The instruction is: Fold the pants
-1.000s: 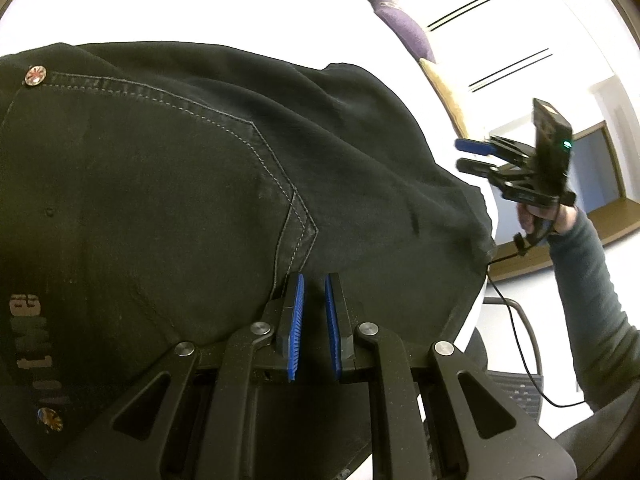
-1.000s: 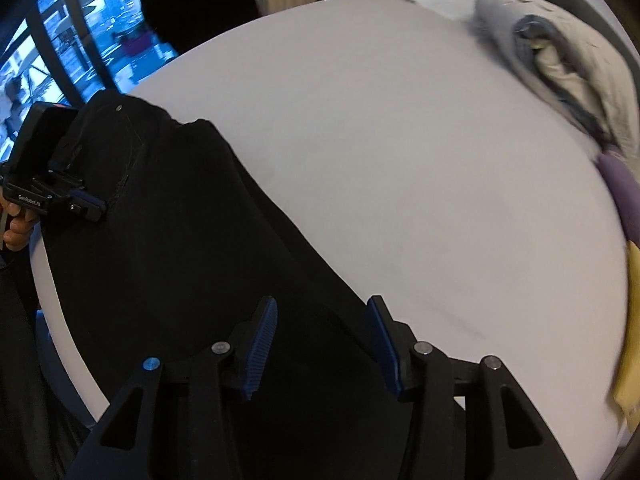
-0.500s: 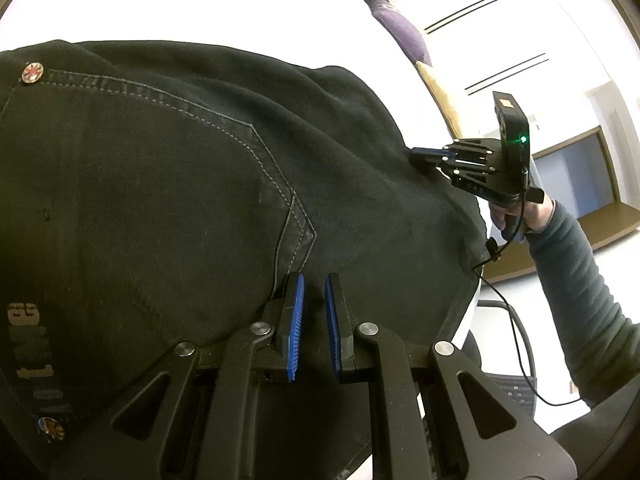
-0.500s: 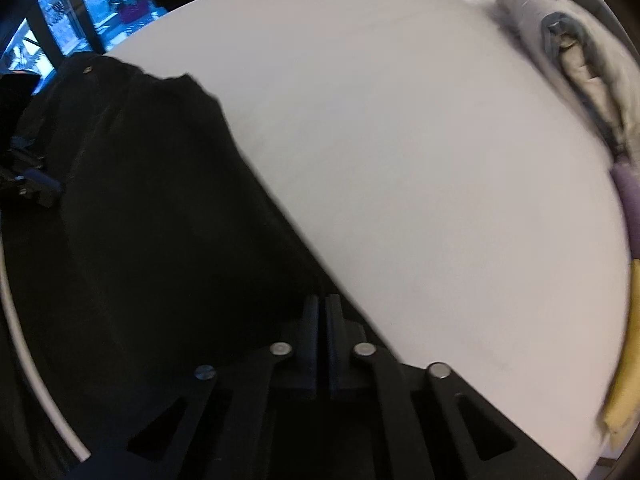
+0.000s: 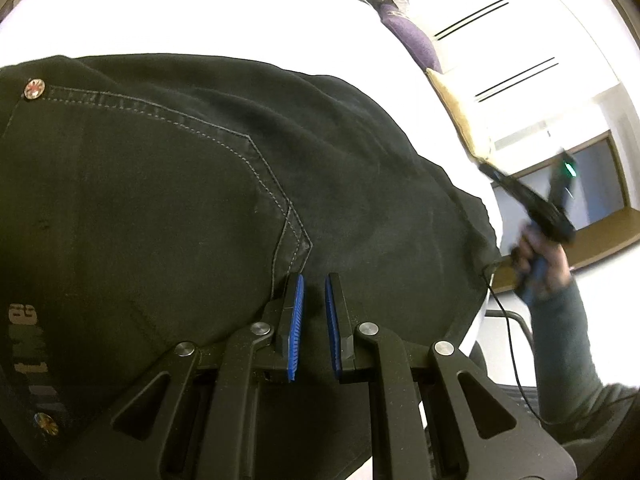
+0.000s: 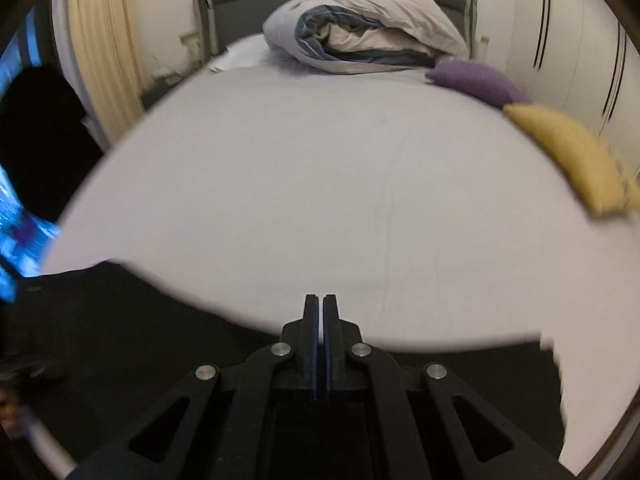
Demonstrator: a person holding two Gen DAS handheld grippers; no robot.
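Black pants [image 5: 168, 208] with grey stitching and metal rivets lie on the white bed and fill the left wrist view. My left gripper [image 5: 314, 284] rests on them near a pocket corner, its blue pads a narrow gap apart with fabric between them. My right gripper [image 6: 321, 300] is shut, its fingers pressed together and pointing up the bed; whether it holds cloth does not show. The pants [image 6: 140, 320] spread dark below and to both sides of it. The right gripper also shows blurred in the left wrist view [image 5: 486, 168], raised beyond the pants' far edge.
White bed sheet [image 6: 320, 184]. A rolled duvet [image 6: 360, 36] lies against the grey headboard. A purple cushion [image 6: 476, 80] and a yellow cushion [image 6: 576, 152] lie at the bed's right side. A curtain [image 6: 104, 40] and window are at left.
My right gripper went from open above the pants to shut at their edge, then swung up and turned toward the headboard. My left gripper has stayed in place.
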